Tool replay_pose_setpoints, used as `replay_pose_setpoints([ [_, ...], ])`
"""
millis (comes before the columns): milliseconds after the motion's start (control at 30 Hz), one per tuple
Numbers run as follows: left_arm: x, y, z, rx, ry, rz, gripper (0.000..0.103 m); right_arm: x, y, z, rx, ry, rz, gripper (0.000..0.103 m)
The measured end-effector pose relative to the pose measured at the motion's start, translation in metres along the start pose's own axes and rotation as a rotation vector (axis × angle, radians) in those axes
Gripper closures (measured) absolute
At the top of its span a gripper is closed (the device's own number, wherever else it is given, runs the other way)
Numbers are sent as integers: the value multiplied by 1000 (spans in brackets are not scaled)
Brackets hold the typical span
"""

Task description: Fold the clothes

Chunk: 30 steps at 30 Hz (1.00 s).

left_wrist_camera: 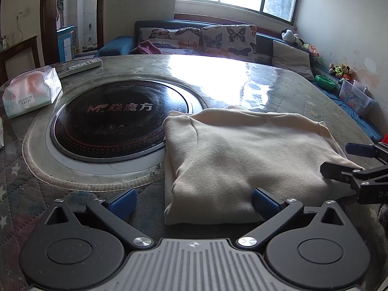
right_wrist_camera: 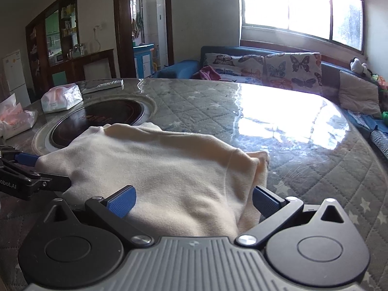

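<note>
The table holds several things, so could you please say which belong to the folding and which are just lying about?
Job: cream garment, left gripper, right gripper.
Lying about: tissue pack, second tissue pack, remote control, built-in cooktop.

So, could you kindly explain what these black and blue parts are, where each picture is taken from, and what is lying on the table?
A person holds two hand-held grippers, each with a camera looking along its blue-padded fingers. One picture comes from the left gripper, the other from the right gripper. Both are open and grip nothing, though they flank the near edge of a folded cream garment on the quilted table. Beside it sits a round black cooktop, with a tissue pack and a remote farther off.
</note>
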<state>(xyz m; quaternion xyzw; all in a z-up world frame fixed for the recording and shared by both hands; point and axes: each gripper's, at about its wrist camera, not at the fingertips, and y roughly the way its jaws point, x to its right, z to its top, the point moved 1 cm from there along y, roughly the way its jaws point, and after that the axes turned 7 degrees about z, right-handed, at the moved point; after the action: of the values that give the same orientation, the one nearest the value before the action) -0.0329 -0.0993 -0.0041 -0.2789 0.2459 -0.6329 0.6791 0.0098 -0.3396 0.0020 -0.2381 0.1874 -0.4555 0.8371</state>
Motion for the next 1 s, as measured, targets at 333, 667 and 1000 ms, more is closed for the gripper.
replay_pose_setpoints([
  [333, 2, -4, -3, 0, 3, 6, 0, -14, -29, 5, 59, -19, 22, 0],
  [667, 0, -9, -8, -11, 11, 16, 0, -34, -40, 0, 57, -48, 33, 0],
  [1000, -2, -23, -7, 17, 24, 52, 0, -46, -38, -10, 22, -51, 51, 0],
])
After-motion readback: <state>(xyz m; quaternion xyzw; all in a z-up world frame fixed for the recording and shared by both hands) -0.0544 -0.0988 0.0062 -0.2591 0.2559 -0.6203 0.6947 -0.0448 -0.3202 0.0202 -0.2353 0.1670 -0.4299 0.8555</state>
